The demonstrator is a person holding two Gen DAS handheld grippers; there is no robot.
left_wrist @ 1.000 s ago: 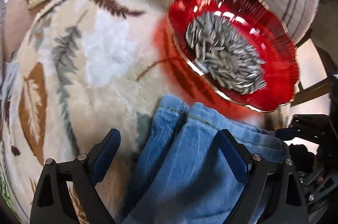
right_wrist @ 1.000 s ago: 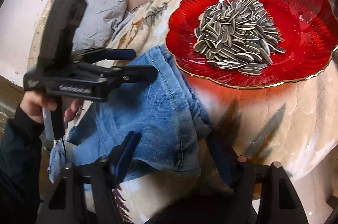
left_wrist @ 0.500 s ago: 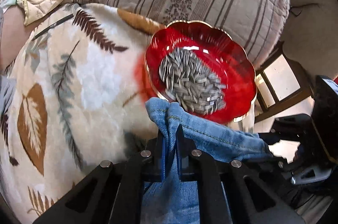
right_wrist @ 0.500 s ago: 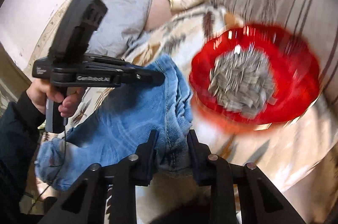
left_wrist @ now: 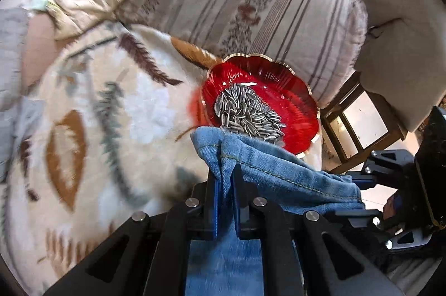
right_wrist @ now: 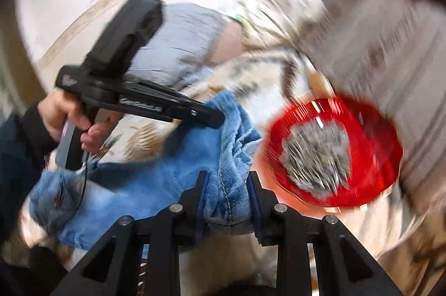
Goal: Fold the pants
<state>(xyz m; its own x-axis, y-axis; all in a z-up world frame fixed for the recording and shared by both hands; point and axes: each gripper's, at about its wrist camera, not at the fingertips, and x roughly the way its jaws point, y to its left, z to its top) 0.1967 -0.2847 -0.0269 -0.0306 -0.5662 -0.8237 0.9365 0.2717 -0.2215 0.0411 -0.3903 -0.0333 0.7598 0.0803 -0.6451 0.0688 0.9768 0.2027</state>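
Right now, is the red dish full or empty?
Part full: the red dish holds a heap of striped seeds in its middle, with bare red rim around them.

The right gripper [right_wrist: 225,192] is clamped on a bunched hem edge of the blue jeans [right_wrist: 156,165], the denim pinched between its blue-padded fingers [right_wrist: 201,198]. To the left, a hand [right_wrist: 69,114] in a dark sleeve [right_wrist: 25,134] grips the handle of the left gripper [right_wrist: 220,119], whose closed tip bites the other corner of the same hem. The jeans hang between the two, trailing down to the lower left over a cream leaf-patterned blanket [right_wrist: 251,81]. Just right of the denim lies a red glass dish [right_wrist: 373,134] with a gold rim, heaped with striped sunflower seeds [right_wrist: 317,156], blurred.
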